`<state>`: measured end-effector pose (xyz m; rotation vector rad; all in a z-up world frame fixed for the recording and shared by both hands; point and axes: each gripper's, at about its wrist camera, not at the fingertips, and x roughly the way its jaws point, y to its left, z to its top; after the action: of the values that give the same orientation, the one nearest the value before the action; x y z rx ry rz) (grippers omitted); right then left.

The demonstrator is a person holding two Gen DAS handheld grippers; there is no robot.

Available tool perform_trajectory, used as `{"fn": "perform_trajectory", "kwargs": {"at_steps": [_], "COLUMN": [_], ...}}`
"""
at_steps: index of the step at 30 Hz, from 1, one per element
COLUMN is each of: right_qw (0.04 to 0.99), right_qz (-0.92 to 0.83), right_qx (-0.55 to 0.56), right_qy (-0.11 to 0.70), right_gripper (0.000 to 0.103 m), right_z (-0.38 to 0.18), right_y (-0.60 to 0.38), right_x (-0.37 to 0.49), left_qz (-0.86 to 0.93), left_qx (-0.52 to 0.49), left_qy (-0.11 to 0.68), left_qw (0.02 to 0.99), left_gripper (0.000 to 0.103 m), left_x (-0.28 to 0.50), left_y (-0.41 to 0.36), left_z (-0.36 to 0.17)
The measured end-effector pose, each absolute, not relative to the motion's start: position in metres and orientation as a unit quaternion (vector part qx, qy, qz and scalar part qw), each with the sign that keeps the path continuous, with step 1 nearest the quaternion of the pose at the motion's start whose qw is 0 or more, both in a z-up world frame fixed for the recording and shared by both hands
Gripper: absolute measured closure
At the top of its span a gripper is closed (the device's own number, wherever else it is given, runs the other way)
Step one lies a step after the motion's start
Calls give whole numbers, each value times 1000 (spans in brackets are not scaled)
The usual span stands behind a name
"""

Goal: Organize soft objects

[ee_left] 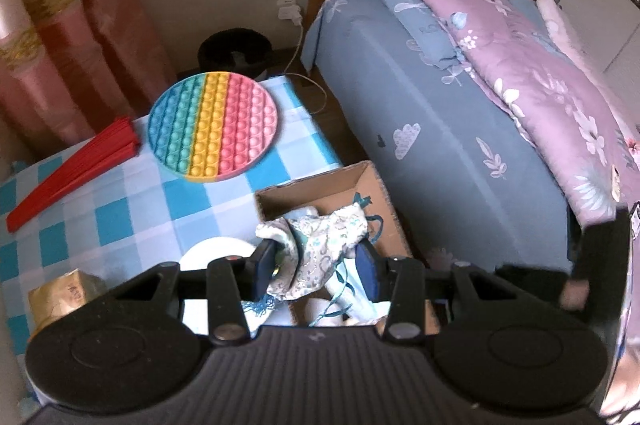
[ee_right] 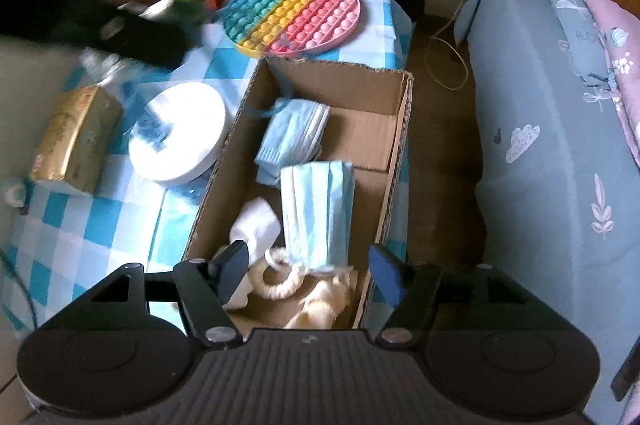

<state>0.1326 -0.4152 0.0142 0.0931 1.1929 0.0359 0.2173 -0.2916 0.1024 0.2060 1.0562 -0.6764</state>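
Note:
My left gripper [ee_left: 316,261] is shut on a patterned fabric pouch [ee_left: 320,241] with teal tassels, held just above the near end of a cardboard box [ee_left: 320,193]. In the right wrist view that box [ee_right: 400,145] holds a stack of blue face masks [ee_right: 296,133], a single blue mask [ee_right: 320,209], a white soft bundle [ee_right: 256,229], a cream rope ring [ee_right: 280,277] and a cream soft item [ee_right: 320,301]. My right gripper [ee_right: 310,269] hangs open over the box's near end, its pads pressing on nothing. The left gripper [ee_right: 132,37] shows as a dark blur at upper left.
The box stands on a table with a blue-checked cloth [ee_right: 80,225]. Also on it are a rainbow bubble pad [ee_left: 212,125], a red folded fan [ee_left: 72,169], a white round dish [ee_right: 180,133] and a gold tissue pack [ee_right: 72,141]. A bed [ee_left: 460,129] lies to the right, curtains [ee_left: 60,25] behind.

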Motion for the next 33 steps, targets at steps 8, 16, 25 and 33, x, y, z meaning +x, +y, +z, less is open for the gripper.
{"fn": "perform_trajectory", "kwargs": {"at_steps": [8,16,25,33], "right_qw": [837,839,839,839], "right_qz": [39,46,52,49], "right_qx": [60,65,53,54], "right_qy": [542,539,539,539], "right_gripper": [23,23,23,23], "right_z": [9,4,1,1], "right_y": [-421,-428,-427,-422], "right_x": [105,99,100,99], "left_qz": [-333,-317,-289,-304], "left_qx": [103,103,87,70], "left_qy": [498,524,542,524], "left_qw": [794,784,785,793], "left_gripper": [61,61,23,20], "left_x": [221,239,259,251], "left_y": [-329,-350,-357,-341], "left_z": [94,56,18,34]}}
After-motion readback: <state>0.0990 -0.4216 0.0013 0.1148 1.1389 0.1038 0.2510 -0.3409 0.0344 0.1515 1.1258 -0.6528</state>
